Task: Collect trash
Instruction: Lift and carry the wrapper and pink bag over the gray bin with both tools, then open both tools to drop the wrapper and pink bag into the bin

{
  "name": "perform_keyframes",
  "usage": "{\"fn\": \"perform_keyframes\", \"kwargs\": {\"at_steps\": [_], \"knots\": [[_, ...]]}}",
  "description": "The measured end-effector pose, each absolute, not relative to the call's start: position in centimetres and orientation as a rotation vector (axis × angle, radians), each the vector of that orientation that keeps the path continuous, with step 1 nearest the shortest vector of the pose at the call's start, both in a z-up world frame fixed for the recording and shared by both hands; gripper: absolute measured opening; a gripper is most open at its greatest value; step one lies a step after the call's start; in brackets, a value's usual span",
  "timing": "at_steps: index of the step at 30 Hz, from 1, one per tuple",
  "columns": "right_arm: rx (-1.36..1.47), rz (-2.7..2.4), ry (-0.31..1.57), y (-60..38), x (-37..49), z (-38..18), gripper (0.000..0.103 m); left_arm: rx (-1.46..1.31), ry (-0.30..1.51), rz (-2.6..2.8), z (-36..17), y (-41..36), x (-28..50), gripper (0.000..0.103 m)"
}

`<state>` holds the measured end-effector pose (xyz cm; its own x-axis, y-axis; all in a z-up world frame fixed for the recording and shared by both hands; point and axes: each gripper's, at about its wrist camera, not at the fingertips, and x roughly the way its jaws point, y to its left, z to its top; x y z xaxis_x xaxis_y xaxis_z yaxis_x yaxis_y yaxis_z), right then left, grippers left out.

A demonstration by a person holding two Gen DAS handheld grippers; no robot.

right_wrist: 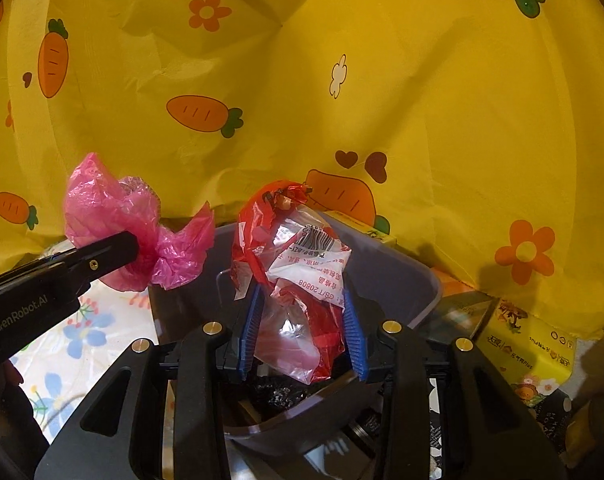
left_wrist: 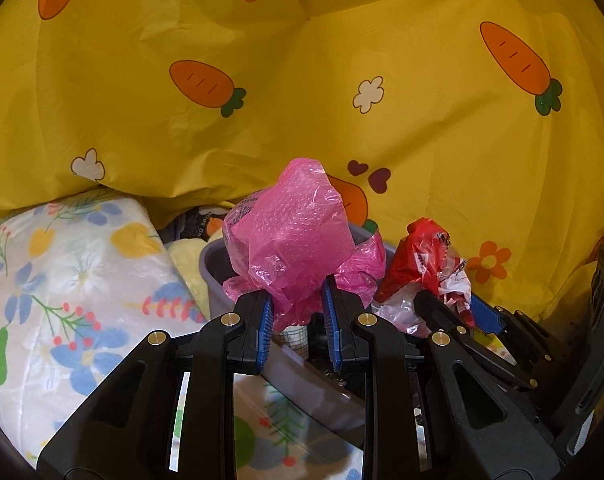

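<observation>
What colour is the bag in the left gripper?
Pink bag, clearest in the left wrist view.

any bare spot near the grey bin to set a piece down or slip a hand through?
Only bare patch: the floral sheet left of the grey bin, below the carrot cloth. Over the bin it's crowded: left gripper shut on the pink bag, right gripper shut on the red wrapper. Right of the bin, a yellow box fills the gap.

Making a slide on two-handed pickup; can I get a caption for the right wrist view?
Right gripper holds a red-and-clear wrapper over the grey bin; left gripper clamps a pink bag.
</observation>
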<state>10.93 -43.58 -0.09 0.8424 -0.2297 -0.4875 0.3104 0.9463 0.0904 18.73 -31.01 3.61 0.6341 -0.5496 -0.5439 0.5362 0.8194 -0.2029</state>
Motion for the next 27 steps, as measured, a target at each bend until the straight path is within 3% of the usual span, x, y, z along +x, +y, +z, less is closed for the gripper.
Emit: {"fn": "perform_keyframes", "kwargs": {"at_steps": [14, 16, 21, 27], "knots": [[0.154, -0.289, 0.539, -43.9, 12.3, -1.5, 0.041, -0.051, 0.686, -0.671, 1.4, -32.0, 20.5, 0.026], [0.154, -0.291, 0.543, -44.0, 12.4, -1.7, 0.041, -0.056, 0.689, -0.676, 1.3, -32.0, 20.6, 0.031], [0.161, -0.295, 0.554, -44.2, 12.6, -2.1, 0.047, -0.073, 0.667, -0.667, 1.2, -31.6, 20.5, 0.068], [0.166, -0.297, 0.558, -44.3, 12.8, -2.4, 0.054, -0.093, 0.657, -0.631, 1.3, -30.4, 20.5, 0.081]]}}
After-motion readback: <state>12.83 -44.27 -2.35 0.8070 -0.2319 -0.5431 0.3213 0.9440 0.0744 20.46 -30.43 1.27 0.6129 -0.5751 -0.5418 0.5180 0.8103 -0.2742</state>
